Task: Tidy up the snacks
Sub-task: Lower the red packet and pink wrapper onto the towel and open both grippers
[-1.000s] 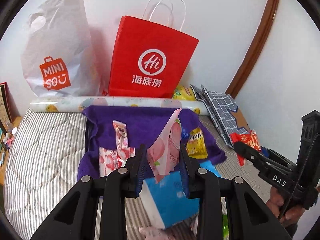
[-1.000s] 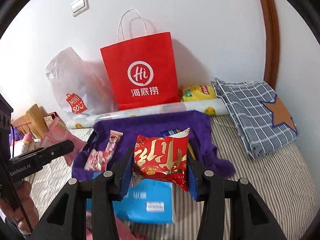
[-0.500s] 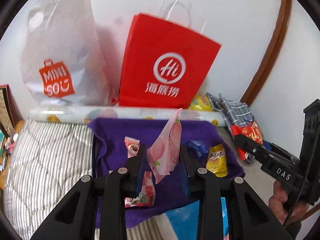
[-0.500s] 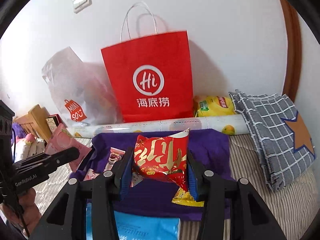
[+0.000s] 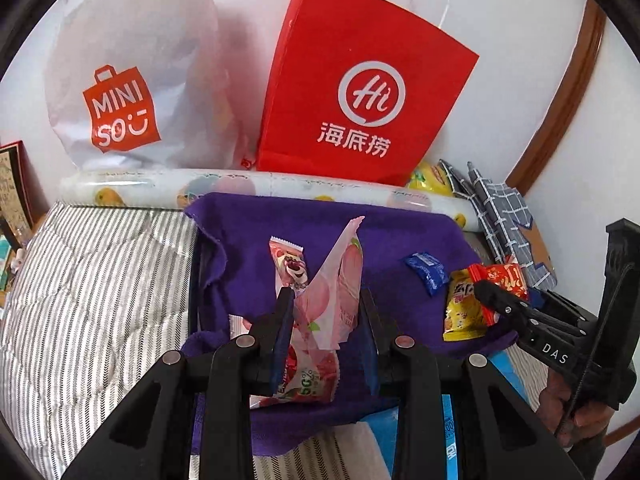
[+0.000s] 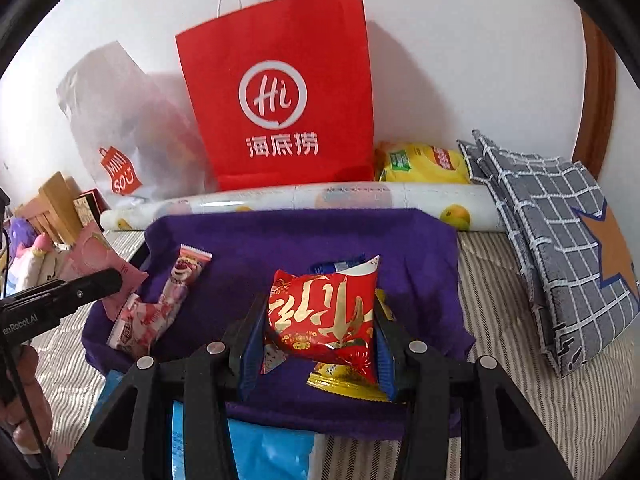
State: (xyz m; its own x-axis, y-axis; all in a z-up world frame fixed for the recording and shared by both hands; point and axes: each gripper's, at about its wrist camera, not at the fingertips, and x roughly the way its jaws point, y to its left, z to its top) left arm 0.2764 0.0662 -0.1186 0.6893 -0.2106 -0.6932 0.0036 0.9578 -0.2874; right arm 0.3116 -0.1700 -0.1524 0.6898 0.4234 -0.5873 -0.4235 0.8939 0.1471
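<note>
My left gripper [image 5: 326,312] is shut on a pale pink peach-print snack packet [image 5: 338,280], held above the purple cloth-lined box [image 5: 400,236]. My right gripper [image 6: 316,320] is shut on a red packet with gold writing [image 6: 322,306], also over the purple box [image 6: 280,240]. On the cloth lie a pink bear-print bar [image 5: 290,266], a pink strawberry packet [image 5: 312,376], a small blue packet [image 5: 426,272] and a yellow packet [image 5: 460,312]. The right gripper with its red packet [image 5: 500,278] shows at the right of the left wrist view.
Behind the box stand a red paper bag [image 6: 280,92], a white Miniso plastic bag [image 5: 132,80] and a printed roll [image 6: 320,200]. A yellow snack bag [image 6: 424,164] and a grey checked cushion [image 6: 560,240] lie to the right. A blue package [image 6: 272,452] lies near me on the striped bedding [image 5: 100,280].
Both grippers have moved forward and down over the purple box, each still holding its packet. The bags behind look larger and the blue package has slid toward the bottom edge.
</note>
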